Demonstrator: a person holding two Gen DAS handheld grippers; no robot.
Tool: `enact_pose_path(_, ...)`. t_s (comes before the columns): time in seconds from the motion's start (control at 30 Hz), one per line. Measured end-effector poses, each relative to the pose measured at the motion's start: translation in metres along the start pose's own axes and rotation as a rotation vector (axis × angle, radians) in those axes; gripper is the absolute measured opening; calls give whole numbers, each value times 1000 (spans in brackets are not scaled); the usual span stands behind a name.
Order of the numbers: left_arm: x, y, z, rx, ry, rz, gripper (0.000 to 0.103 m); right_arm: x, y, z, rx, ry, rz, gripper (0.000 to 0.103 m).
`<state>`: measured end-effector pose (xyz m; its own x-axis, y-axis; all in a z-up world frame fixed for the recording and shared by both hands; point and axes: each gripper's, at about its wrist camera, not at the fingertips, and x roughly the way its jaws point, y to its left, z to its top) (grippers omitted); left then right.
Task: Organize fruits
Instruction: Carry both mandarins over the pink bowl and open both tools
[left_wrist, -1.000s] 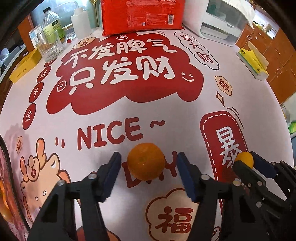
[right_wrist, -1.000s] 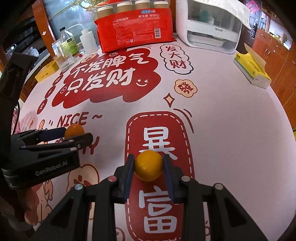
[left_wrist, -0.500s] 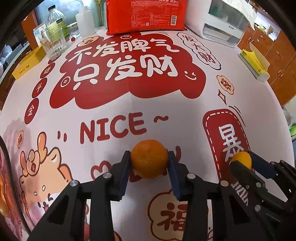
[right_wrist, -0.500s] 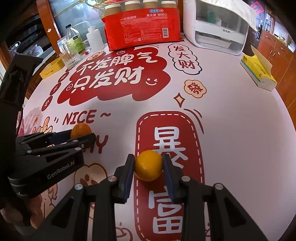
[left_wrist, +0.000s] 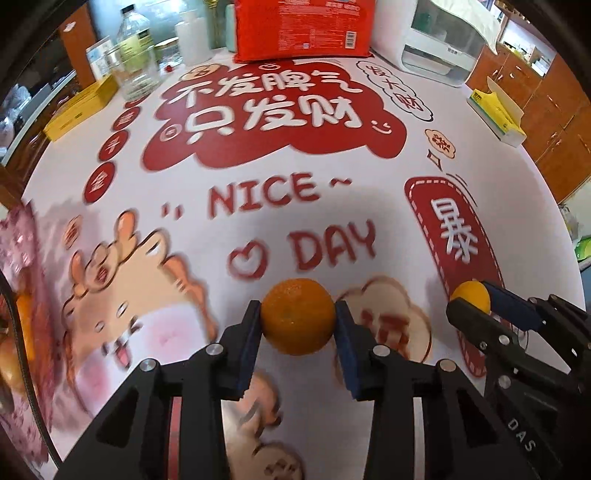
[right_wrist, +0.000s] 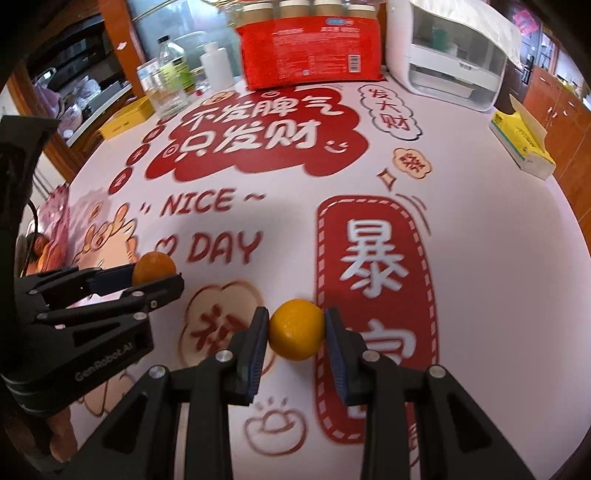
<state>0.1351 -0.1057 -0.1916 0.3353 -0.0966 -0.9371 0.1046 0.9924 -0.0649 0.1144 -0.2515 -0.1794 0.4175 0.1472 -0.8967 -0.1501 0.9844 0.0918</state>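
My left gripper (left_wrist: 297, 317) is shut on an orange mandarin (left_wrist: 297, 314) and holds it above the printed tablecloth (left_wrist: 258, 229). My right gripper (right_wrist: 296, 326) is shut on a smaller yellow-orange fruit (right_wrist: 296, 328), also lifted off the cloth. Each view shows the other gripper with its fruit: the right gripper at the right of the left wrist view (left_wrist: 476, 301), the left gripper at the left of the right wrist view (right_wrist: 155, 273). More orange fruit (right_wrist: 44, 254) shows dimly at the table's left edge, beside a pink patterned thing.
A red package (left_wrist: 303, 27) stands at the back, a white appliance (left_wrist: 439, 48) at the back right, a yellow tissue box (left_wrist: 495, 114) at the right. Bottles and a glass (left_wrist: 136, 70) and a yellow box (left_wrist: 79, 107) stand at the back left.
My left gripper closed on the mandarin. Both grippers then lifted their fruits and drew back toward the near edge; the cloth print is blurred by motion.
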Motion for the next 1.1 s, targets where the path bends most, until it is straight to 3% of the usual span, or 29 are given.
enact_pose_path(0.23,-43,41,-36,-21,-1,19,37,-19,46,-13,-72,8,47,31)
enact_pose_path(0.47,-91,98,-58,-84,-36,53,37,-43,120,-11,-194,-25,116,31)
enact_pose_path(0.87,-160,208,-68,-172,-138,132,37,-77,253,9,-376,-120,189,31)
enact_pose_path(1.1,-176,262,-66,-175,-167,156,37,-79,308,23,-384,-155,199,31)
